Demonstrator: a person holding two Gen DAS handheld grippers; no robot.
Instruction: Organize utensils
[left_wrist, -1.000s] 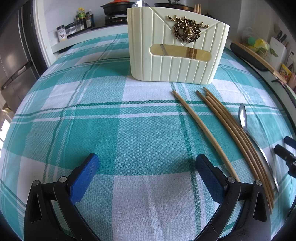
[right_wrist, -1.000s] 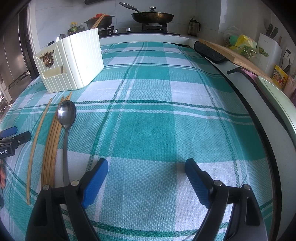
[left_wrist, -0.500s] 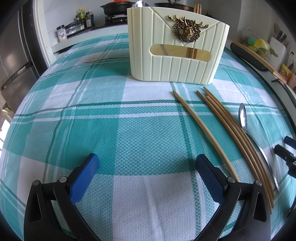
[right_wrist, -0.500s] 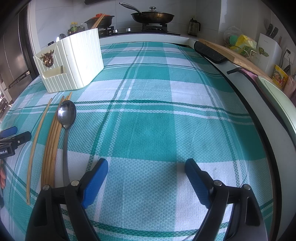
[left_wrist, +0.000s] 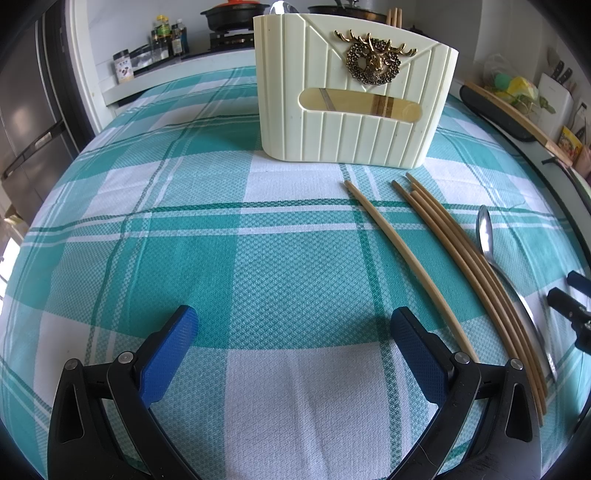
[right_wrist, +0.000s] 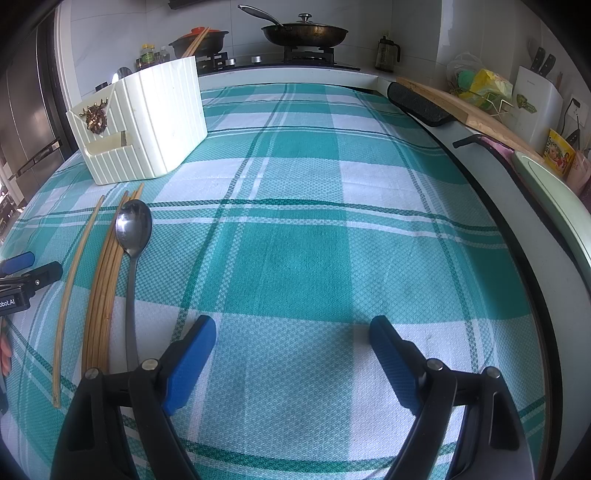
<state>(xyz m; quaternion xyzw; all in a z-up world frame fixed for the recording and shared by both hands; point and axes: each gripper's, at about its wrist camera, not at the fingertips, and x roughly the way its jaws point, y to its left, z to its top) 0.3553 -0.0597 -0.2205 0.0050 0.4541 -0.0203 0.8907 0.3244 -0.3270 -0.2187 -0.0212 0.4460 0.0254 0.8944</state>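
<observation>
Hovering over the checked cloth (left_wrist: 207, 258), both grippers, left (left_wrist: 293, 328) and right (right_wrist: 291, 339), gape empty; chopsticks (left_wrist: 465, 258) and spoon (right_wrist: 132, 236) lie at the holder's (left_wrist: 354, 92) six o'clock.

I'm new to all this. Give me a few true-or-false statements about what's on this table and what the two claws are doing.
1. The spoon lies on the cloth beside the chopsticks. True.
2. The right claw grips the spoon. False: it is open and holds nothing.
3. The cream holder lies tipped on its side. False: it stands upright.
4. One chopstick lies apart from the other three. True.
5. The left claw is open over bare cloth. True.
</observation>
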